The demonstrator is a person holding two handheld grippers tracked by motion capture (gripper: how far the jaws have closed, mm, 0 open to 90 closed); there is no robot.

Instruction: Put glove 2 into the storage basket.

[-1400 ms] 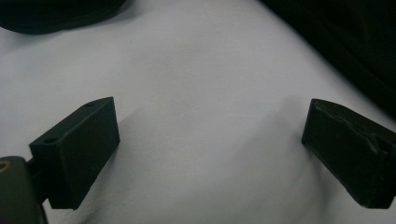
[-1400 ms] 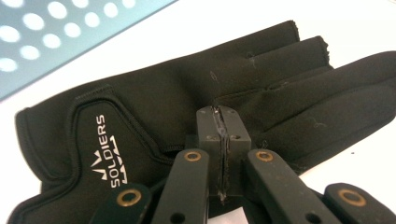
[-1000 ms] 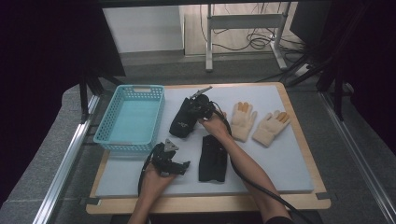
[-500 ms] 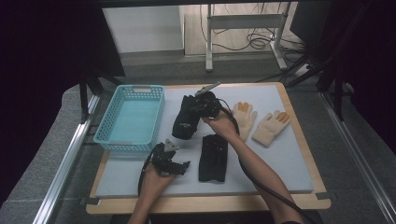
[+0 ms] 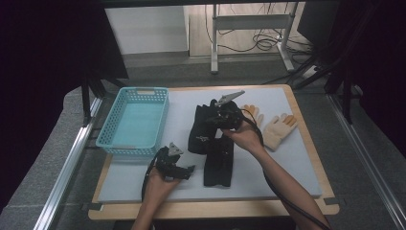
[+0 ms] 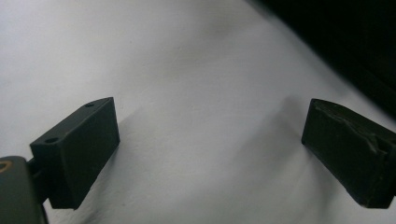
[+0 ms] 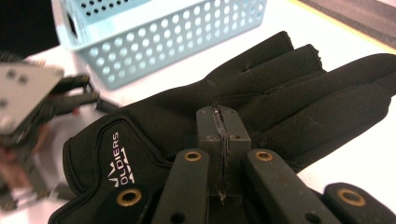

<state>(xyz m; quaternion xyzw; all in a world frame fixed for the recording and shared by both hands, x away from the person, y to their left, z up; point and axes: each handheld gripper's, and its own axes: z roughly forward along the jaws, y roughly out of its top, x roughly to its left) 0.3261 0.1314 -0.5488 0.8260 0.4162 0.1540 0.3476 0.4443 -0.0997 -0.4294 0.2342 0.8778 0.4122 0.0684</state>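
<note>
My right gripper [image 5: 213, 120] hangs above the middle of the mat, shut on the edge of a black glove [image 5: 200, 130] that droops from it. In the right gripper view the two pads [image 7: 219, 128] meet tightly, and the glove [image 7: 280, 93], with its white logo, spreads out beyond them. A second black glove [image 5: 219, 163] lies flat on the mat just below. My left gripper [image 5: 184, 170] rests low near the front edge, left of that glove. Its jaws [image 6: 210, 135] stand wide apart over bare white mat.
A light blue perforated basket [image 5: 134, 120] stands empty at the left of the mat; it is close ahead in the right gripper view [image 7: 187, 32]. Two tan gloves [image 5: 280, 129] [image 5: 253, 114] lie to the right of my right hand. The wooden table edge [image 5: 215, 208] runs along the front.
My right gripper has risen and moved left towards the basket, lifting the black glove off the mat. The left gripper has stayed put.
</note>
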